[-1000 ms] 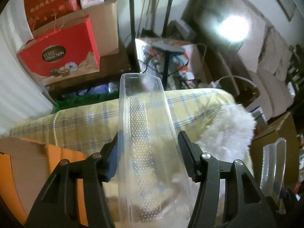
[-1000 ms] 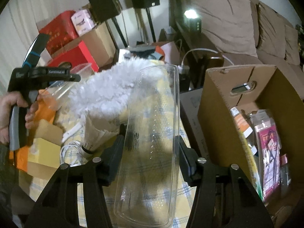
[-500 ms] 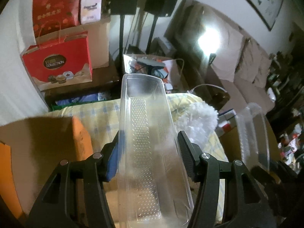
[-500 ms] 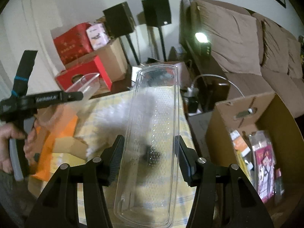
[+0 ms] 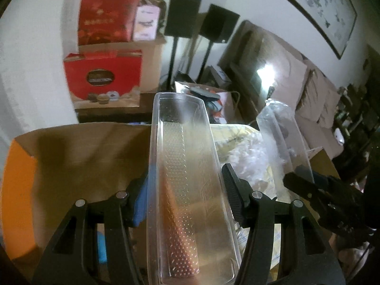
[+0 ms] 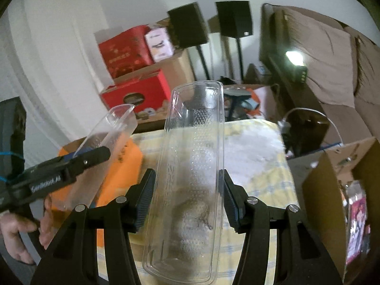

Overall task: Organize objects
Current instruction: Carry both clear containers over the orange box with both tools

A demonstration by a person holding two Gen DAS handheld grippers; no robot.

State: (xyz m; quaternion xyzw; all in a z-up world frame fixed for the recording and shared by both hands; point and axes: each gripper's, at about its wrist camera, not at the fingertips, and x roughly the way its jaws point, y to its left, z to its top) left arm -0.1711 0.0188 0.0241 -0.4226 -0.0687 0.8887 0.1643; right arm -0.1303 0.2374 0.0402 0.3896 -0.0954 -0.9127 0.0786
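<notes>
so both hands are busy right now. left hand-held gripper (image 5: 185,185) is clamped on a long clear plastic tray (image 5: 182,166), pads pressing its two long sides, tray sticking out forward with a dimpled strip down the middle. it's up in the air over an open cardboard box with orange flaps (image 5: 71,156).

right hand-held gripper (image 6: 187,190) is doing the same with a second clear tray (image 6: 194,154), squeezed on both long edges, this one hanging above the surface (image 6: 266,190) with the yellow checked cloth. a fluffy white thing (image 6: 249,147) lies on that cloth, showing partly through the plastic.

from the right camera you can see the left gripper and its tray off to the left, tilted up, with a bare hand (image 6: 21,232) on the handle. the two trays are near each other but apart.

another cardboard box (image 6: 332,190) with packaged stuff in it stands to the right of the surface. red gift boxes (image 6: 137,95) and two black speakers (image 6: 213,21) on stands at the back wall, brown couch (image 6: 332,54) on the right.
</notes>
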